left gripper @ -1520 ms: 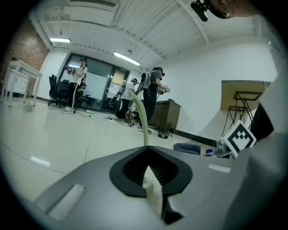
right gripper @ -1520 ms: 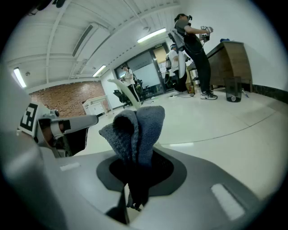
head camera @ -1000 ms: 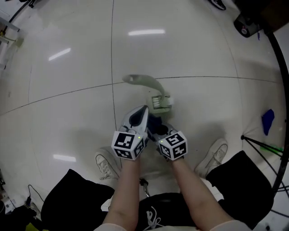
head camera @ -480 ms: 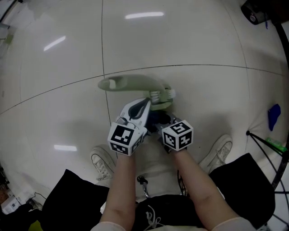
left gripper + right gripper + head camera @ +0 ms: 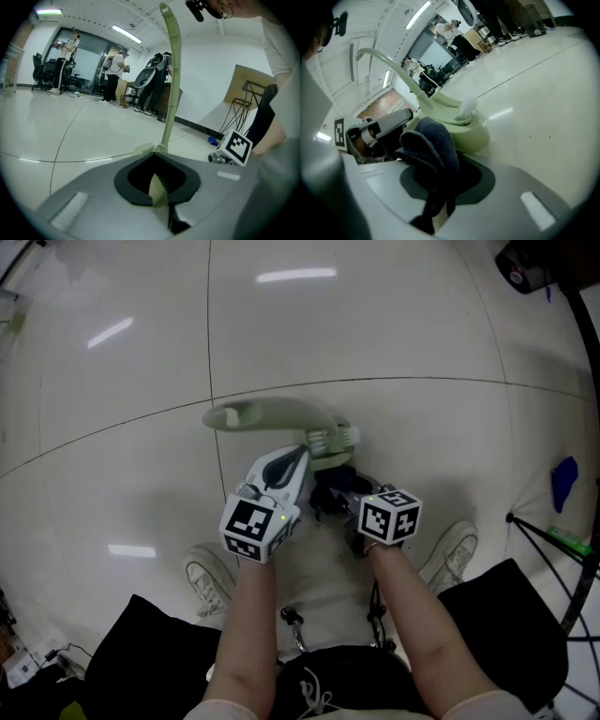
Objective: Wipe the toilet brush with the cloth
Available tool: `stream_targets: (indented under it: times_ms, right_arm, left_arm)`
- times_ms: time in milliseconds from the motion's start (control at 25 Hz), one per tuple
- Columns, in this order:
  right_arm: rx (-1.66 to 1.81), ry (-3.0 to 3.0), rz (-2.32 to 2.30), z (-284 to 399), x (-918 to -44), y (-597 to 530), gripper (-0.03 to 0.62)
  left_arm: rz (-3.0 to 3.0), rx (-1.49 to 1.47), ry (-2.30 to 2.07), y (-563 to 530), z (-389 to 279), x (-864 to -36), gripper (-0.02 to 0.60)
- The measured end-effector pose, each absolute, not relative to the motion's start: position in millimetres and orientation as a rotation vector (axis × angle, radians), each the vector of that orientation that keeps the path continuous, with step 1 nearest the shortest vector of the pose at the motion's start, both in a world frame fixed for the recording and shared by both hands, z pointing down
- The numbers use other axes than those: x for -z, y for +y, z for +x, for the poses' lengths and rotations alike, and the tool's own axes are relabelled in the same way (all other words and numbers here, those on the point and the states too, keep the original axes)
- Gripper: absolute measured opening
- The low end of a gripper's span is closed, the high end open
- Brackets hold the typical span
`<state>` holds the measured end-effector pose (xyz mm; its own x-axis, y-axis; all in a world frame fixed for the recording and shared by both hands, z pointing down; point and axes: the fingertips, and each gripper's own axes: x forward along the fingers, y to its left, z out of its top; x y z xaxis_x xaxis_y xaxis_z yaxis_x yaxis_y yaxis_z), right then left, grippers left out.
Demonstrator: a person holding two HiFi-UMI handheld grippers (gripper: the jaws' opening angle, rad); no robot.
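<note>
The left tool is clenched on a pale green part low on the toilet brush, whose curved handle rises above it. The right tool grips a bunched dark blue cloth just beside the brush's rounded base, perhaps touching it. Both meet low over the white tiled floor, in front of the person's shoes.

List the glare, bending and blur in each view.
Head view: lights glare in streaks on the glossy floor, tile seams bow. Left gripper view: dark rounded corners, brush handle bends. Right gripper view: heavy fisheye, the near cloth looks soft.
</note>
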<state>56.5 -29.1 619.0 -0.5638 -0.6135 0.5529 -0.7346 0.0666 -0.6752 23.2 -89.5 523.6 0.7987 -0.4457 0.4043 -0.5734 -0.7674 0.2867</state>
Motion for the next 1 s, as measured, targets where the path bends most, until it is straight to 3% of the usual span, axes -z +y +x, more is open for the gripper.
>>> stream_targets:
  times_ms: [560,1000]
  right_arm:
    - [-1.697,-2.095,1.572,162,-610,-72,0.077]
    - [-1.525,-2.118,1.145,138,-623,-117,0.077]
  left_arm:
    - [2.595,-0.455,-0.817,-79,34,-518,0.006]
    - [2.506,-0.371,-0.956,-72,32,-523,0.006]
